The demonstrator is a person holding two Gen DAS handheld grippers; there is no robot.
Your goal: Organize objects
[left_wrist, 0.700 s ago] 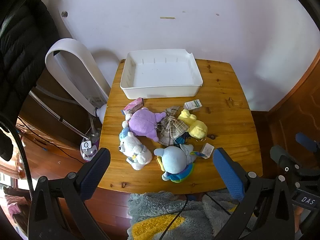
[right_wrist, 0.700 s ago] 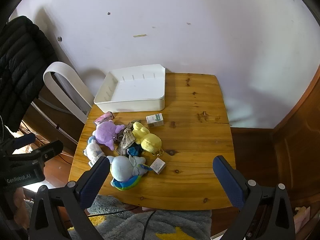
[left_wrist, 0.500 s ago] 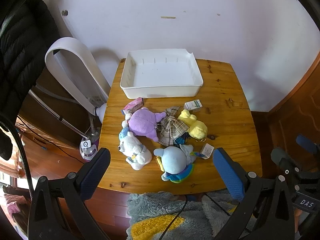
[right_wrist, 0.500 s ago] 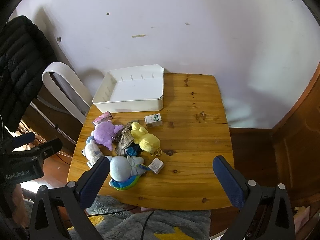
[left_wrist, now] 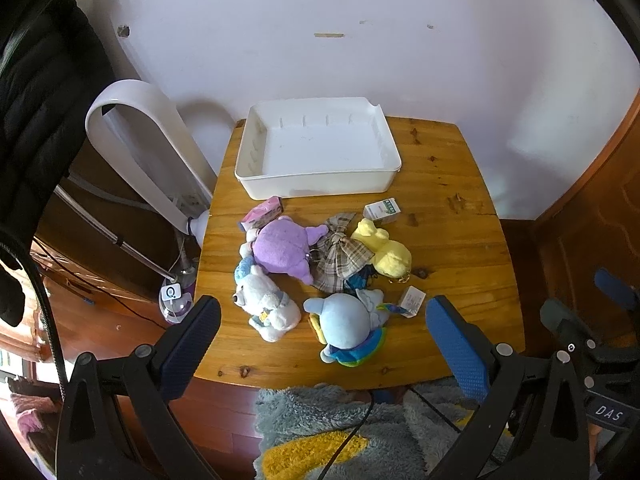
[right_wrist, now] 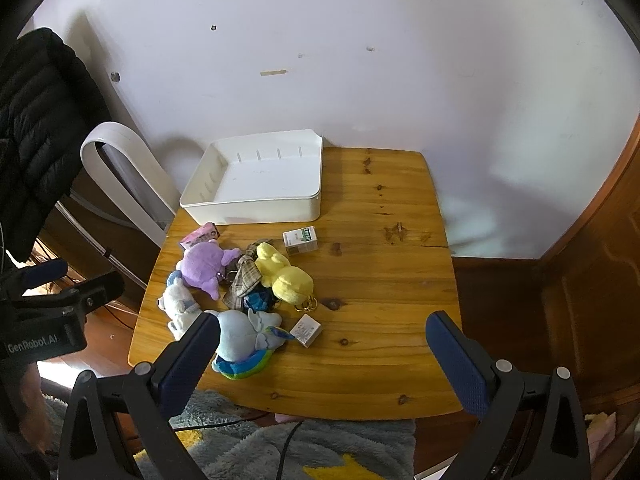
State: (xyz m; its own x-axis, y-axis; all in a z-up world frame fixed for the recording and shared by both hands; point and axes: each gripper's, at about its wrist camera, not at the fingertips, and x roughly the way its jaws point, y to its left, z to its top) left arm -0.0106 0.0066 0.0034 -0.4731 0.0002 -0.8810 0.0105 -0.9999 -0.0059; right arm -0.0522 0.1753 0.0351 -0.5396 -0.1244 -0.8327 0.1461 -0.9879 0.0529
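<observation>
Your left gripper (left_wrist: 323, 346) and right gripper (right_wrist: 323, 346) gape wide, empty; bare wooden table (right_wrist: 384, 280) right of centre, white plastic tray (right_wrist: 256, 204) upper-left.

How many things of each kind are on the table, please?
Plush toys: 4 (purple, yellow, white, light blue)
Small boxes: 3 (pink, green-and-white, white)
Plaid pouch: 1
White tray: 1
Total: 9

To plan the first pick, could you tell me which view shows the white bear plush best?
Left wrist view: the white bear plush lies fully visible between the claw's fingers. In the right wrist view, it sits farther left, partly hidden behind a fingertip.
</observation>
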